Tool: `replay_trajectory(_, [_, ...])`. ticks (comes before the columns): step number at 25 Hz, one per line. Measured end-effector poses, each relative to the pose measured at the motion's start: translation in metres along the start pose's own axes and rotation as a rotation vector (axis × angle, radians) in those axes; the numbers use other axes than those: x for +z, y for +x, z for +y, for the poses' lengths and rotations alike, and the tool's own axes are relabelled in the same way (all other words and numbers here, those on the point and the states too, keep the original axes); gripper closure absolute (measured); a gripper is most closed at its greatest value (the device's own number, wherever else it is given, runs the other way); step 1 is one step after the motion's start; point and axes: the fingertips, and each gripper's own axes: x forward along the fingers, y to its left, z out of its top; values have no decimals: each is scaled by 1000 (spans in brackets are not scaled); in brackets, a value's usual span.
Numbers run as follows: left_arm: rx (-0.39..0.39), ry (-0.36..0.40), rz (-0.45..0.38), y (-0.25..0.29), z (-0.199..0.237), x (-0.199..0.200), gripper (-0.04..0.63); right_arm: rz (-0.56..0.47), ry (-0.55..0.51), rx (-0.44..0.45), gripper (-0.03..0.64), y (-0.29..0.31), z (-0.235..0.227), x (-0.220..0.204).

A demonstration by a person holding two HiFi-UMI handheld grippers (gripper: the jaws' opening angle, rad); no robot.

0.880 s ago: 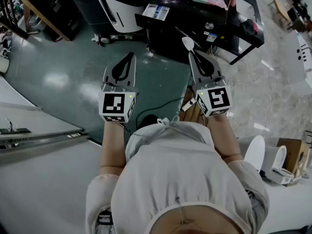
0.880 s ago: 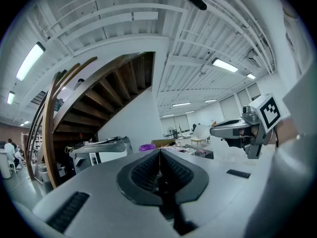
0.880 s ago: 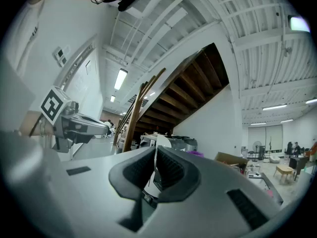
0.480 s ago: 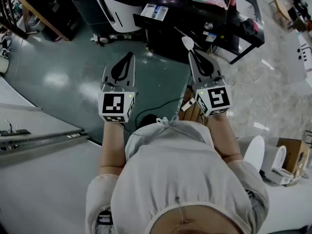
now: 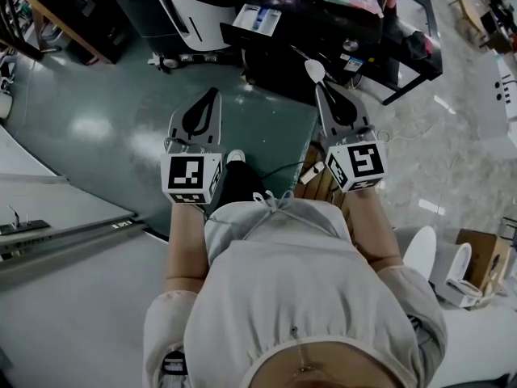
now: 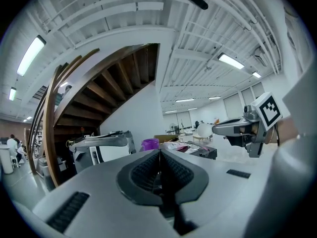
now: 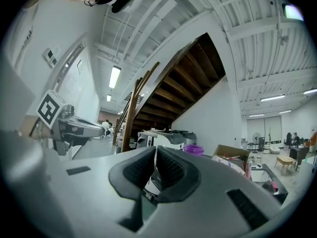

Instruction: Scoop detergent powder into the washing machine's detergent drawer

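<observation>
Out front: left claw [image 5: 213, 94], right claw [image 5: 320, 89].

Pale short-sleeved top [image 5: 299, 297], perhaps light grey; dark trousers [image 5: 240, 186]; white shoe [image 5: 235, 157].

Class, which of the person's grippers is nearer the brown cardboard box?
Right. The right gripper is up and to the left of the cardboard box. The left gripper is farther left again, past the right one.

No words or numbers can be read: the left gripper [image 5: 212, 94] and right gripper [image 5: 319, 87] cubes show only black-and-white square markers, and print on the packets [image 5: 258, 18] is too small
</observation>
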Motion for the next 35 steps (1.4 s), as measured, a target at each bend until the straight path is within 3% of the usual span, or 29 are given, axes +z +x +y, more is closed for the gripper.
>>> replay_trajectory(10, [-69, 5, -31, 100, 71, -4, 572, 24, 11, -79, 607, 107, -36, -9])
replay_trajectory(24, [-286, -12, -60, 296, 210, -15, 572, 88, -1, -271, 607, 308, -93, -13])
replay_trajectory(35, [-422, -33, -67, 399, 238, -23, 572, 174, -14, -373, 607, 389, -153, -26])
